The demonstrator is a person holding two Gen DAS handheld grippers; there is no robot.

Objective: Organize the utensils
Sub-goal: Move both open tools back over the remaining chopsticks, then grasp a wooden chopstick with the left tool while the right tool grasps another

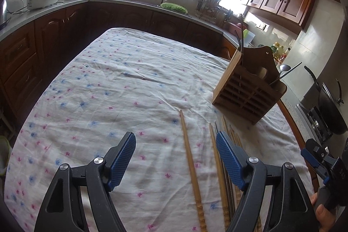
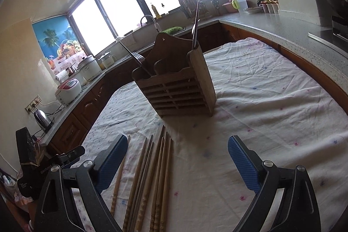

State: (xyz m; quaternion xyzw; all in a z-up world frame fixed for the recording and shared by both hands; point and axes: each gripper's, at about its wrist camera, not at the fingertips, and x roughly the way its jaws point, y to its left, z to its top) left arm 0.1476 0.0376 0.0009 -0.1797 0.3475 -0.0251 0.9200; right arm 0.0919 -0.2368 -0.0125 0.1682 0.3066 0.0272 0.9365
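So the slatted wooden utensil holder [image 2: 178, 88] stands upright toward the far right edge of the table with the flowered white cloth [image 1: 104, 84]. It's got a metal fork [image 2: 137, 57] leaning out of one end compartment and a long dark utensil [image 2: 195, 23] poking up from the other. The wooden chopsticks [image 2: 152, 177] lie loose in a row at the near edge, nothing between them and the holder. Left gripper [image 1: 176, 158] sits wide open over one chopstick; right gripper [image 2: 178, 164] is spread wide too, holding nothing.
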